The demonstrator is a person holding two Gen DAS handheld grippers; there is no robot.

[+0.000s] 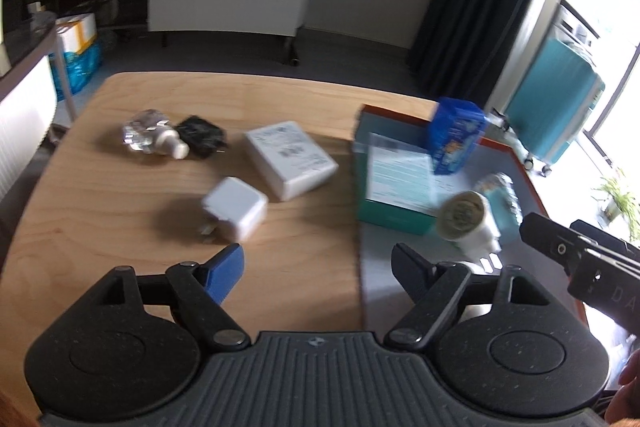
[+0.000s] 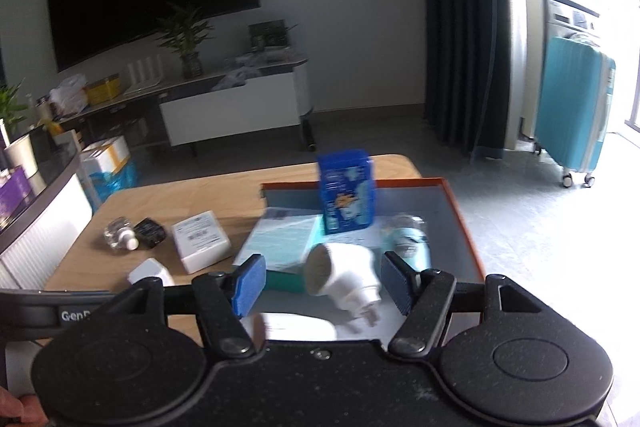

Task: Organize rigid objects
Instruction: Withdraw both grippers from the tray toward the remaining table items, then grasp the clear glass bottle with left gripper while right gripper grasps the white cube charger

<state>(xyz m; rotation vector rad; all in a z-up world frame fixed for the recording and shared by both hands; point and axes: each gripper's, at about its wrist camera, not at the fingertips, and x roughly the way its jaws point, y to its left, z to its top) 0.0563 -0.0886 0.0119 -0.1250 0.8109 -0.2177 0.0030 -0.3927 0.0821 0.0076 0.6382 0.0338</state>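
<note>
Bare tabletop [image 1: 120, 211] before white charger [image 1: 236, 209]

orange-rimmed grey tray [image 2: 460, 211], blue carton [image 2: 347, 199], white charger [image 1: 235, 207].

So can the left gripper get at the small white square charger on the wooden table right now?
Probably yes. The left gripper is open and empty, and the small white square charger lies just ahead of its blue-padded fingers on the wooden table, nothing between.

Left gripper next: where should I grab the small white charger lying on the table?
Grip the small white charger across its two flat side faces, coming down from above. It lies flat, prongs toward the camera, with bare table around it, so keep the fingers off the prong end.
</note>
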